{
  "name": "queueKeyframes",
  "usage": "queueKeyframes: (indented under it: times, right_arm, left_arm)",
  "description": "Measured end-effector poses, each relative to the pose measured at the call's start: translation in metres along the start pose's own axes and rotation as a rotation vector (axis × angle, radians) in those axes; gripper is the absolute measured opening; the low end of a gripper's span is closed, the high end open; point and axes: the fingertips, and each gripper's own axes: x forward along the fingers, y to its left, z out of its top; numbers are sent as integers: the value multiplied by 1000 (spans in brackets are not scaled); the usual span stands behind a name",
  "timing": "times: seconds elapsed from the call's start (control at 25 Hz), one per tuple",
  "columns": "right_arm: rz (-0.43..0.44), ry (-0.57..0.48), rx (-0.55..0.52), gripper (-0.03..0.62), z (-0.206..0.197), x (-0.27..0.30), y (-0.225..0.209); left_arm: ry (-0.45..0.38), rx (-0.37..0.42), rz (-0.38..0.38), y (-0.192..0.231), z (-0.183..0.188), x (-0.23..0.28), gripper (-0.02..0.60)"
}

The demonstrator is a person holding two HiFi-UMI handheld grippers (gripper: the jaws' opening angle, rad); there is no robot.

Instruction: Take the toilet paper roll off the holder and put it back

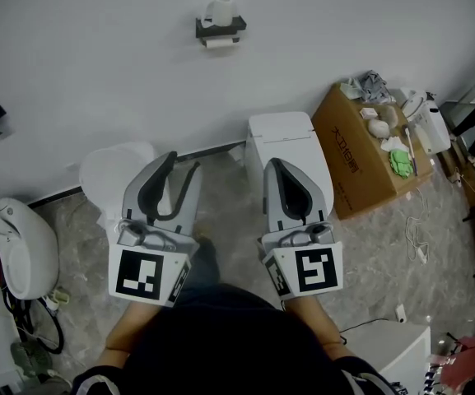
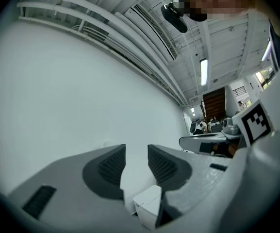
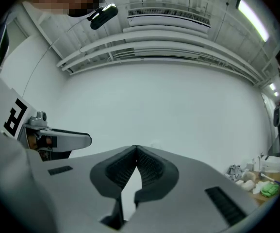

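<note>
Upper centre on the wall [image 1: 97, 56], roll [image 1: 219, 11] sits on holder [image 1: 221, 29]: start or finish, I can't tell. Left gripper [image 1: 184, 162] released, empty; right gripper [image 1: 275, 164] clenched on nothing; both well away.

Open room toward holder [image 1: 220, 28]; toilet [image 1: 280, 134] rightward

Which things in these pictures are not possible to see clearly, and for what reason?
- Toilet paper roll on its holder: head view, too small to tell how it is mounted.
- Toilet: head view, its lower part is covered by the right tool.
- Items on the cardboard box: too small in the head view, blurred at the picture's edge in the right gripper view.
</note>
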Motion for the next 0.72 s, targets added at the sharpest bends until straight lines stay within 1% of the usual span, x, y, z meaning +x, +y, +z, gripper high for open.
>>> queueKeyframes:
  times: [0.04, 0.16, 0.2, 0.4, 0.56, 0.72]
  right_arm:
    - [-3, 0, 0, 15, -2, 8, -4]
    - [-8, 1, 2, 15, -7, 39, -17]
    - [-9, 3, 4, 15, -9, 51, -21]
    - [-15, 0, 24, 15, -16, 109, -45]
    - [-19, 1, 29, 15, -21, 156, -59]
    - [-25, -1, 32, 15, -24, 197, -74]
  left_arm:
    - [1, 1, -4, 4, -2, 9, 136]
    - [10, 6, -20, 19, -8, 42, 225]
    - [11, 6, -24, 25, -10, 53, 238]
    - [17, 2, -28, 56, -14, 107, 250]
    - [27, -31, -32, 81, -16, 148, 252]
    - [22, -18, -42, 104, -19, 186, 252]
